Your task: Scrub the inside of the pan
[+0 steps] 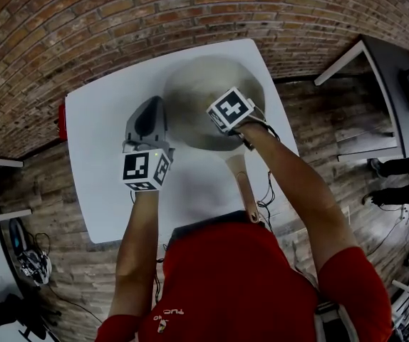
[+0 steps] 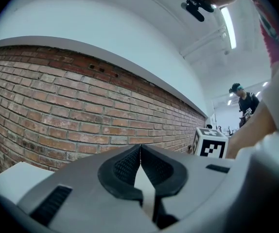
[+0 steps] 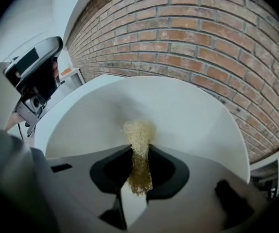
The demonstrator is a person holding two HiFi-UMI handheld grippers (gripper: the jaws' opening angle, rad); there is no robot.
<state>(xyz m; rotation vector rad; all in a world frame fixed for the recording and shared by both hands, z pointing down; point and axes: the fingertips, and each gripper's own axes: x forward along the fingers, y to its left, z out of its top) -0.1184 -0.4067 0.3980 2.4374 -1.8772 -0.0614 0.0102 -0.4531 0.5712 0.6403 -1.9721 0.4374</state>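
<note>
A pale round pan (image 1: 194, 91) sits on the white table (image 1: 101, 127), its wooden handle (image 1: 244, 187) pointing toward me. My right gripper (image 1: 224, 117) is over the pan's near side. In the right gripper view the right gripper (image 3: 138, 152) is shut on a yellowish fibre scrubber (image 3: 139, 140), whose tip pokes out toward the pan's smooth inside (image 3: 188, 115). My left gripper (image 1: 151, 112) hovers just left of the pan's rim. Seen in its own view, the left gripper (image 2: 140, 155) is shut with nothing between the pads and points up at the brick wall.
A brick wall (image 2: 57, 115) runs behind the table. A small red object (image 1: 63, 120) sits at the table's left edge. Another desk (image 1: 397, 84) stands to the right. A person (image 2: 244, 103) stands far off in the room.
</note>
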